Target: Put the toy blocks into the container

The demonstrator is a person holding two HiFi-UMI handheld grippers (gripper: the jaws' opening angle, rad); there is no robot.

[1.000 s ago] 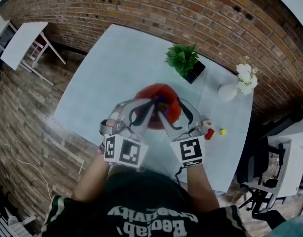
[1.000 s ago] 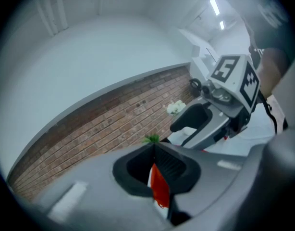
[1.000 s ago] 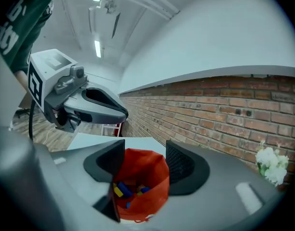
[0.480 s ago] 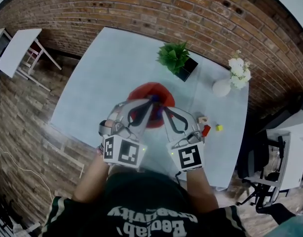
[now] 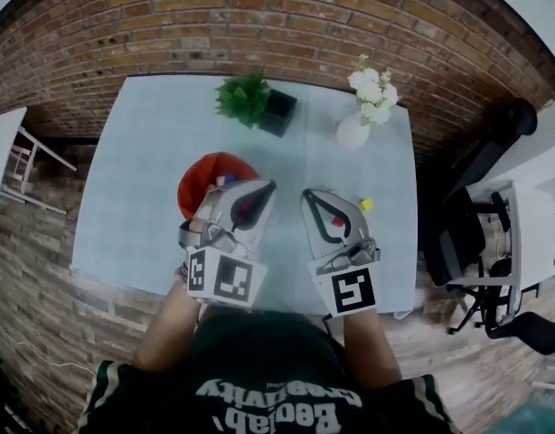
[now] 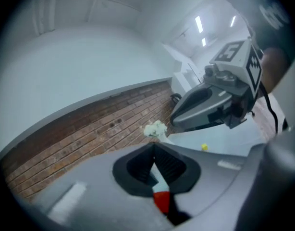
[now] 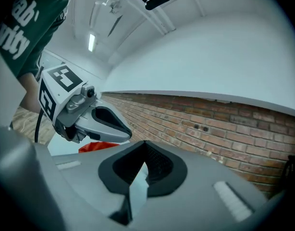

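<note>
**Tongs.** The left tongs point(image 6: 153, 146) are clenched: their ribbed black pads meet at the tips, and nothing is caught between them. A red patch shows through the slot behind the pads, and what it belongs to cannot be told. The right tongs point(image 7: 145, 143) are likewise clenched and empty. Both have smooth grey moulded shells that taper to a point. They are held side by side, apart, above the worktop point(image 5: 142, 170).

**Task items.** The container point(image 5: 194, 186) is a round red bowl standing on the worktop, partly under the left tongs. A few small coloured toy blocks point(image 5: 225, 180) lie inside it. One yellow block point(image 5: 366, 204) sits on the worktop, just beyond the right tongs and well apart from the container.

**Surface and room.** The worktop is a smooth, matt, pale blue-grey rectangle. At its far edge stand a leafy green plant point(image 5: 243, 96) in a black square pot point(image 5: 279, 112) and a rounded white vase point(image 5: 352, 132) of white flowers point(image 5: 372, 84). Behind them runs a rough red brick wall point(image 5: 259, 7). The floor point(image 5: 42, 260) is laid in brown planks. A black office chair point(image 5: 458, 242) stands to the right.
</note>
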